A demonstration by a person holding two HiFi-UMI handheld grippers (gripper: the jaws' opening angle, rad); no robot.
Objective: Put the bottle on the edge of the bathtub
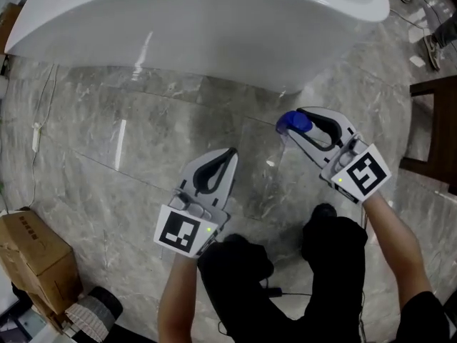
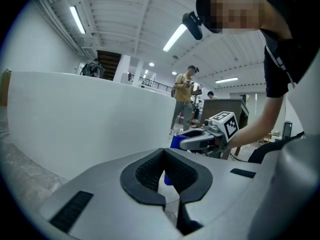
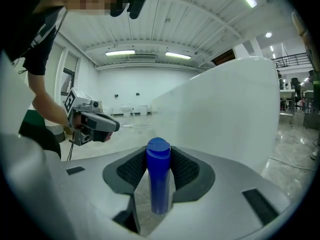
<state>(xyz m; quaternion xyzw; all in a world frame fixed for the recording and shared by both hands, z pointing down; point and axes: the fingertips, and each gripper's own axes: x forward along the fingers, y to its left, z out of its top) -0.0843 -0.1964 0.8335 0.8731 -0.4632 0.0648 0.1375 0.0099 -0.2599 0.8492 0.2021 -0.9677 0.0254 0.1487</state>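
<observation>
My right gripper pinches a smooth blue cylindrical bottle beside the glossy white curved bathtub; my left gripper is pressed together, empty.

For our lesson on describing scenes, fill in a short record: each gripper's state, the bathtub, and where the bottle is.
right gripper: shut on the blue bottle
left gripper: shut, nothing held
bathtub: white, beyond both grippers
bottle's place: held over the marble floor, not yet on the bathtub's edge
</observation>
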